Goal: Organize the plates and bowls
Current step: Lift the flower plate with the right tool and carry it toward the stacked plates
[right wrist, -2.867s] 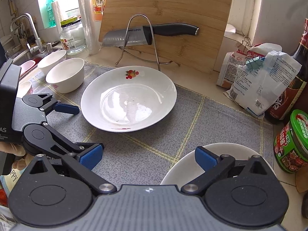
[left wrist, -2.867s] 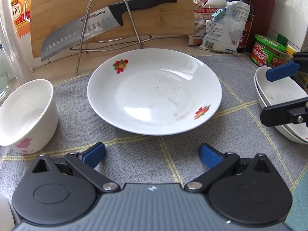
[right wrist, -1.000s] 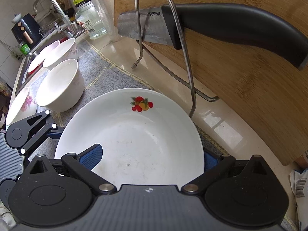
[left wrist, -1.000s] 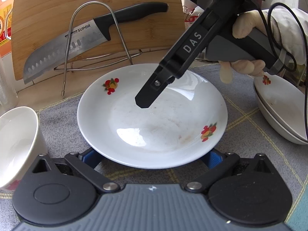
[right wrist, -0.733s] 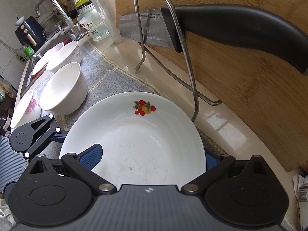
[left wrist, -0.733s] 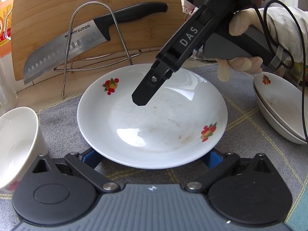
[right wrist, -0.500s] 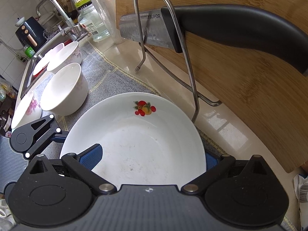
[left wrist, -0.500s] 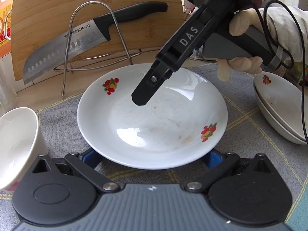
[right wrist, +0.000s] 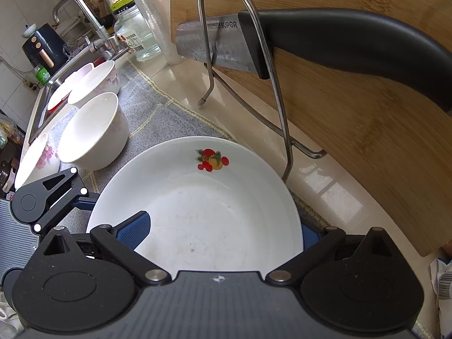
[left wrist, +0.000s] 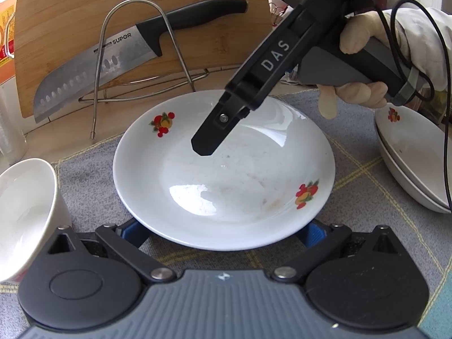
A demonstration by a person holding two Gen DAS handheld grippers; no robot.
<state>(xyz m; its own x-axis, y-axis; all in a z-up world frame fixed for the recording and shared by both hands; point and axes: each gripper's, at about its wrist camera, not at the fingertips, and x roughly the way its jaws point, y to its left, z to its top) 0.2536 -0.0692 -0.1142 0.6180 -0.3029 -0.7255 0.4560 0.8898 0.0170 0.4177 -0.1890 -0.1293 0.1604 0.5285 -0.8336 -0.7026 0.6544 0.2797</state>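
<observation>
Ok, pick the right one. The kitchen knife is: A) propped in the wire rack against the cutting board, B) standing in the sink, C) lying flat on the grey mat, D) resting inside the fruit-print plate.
A: the kitchen knife passes through the loop of the wire rack and leans against the cutting board, behind the fruit-print plate.

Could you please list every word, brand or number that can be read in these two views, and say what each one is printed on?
"SUPOR": on the blade of the knife that rests in the wire rack, readable in both views.
"DAS": on the body of the right gripper, seen from the left wrist.
Label on the glass jar by the tap: too small to read.
Print on the orange package at the far left: too blurred to read.
</observation>
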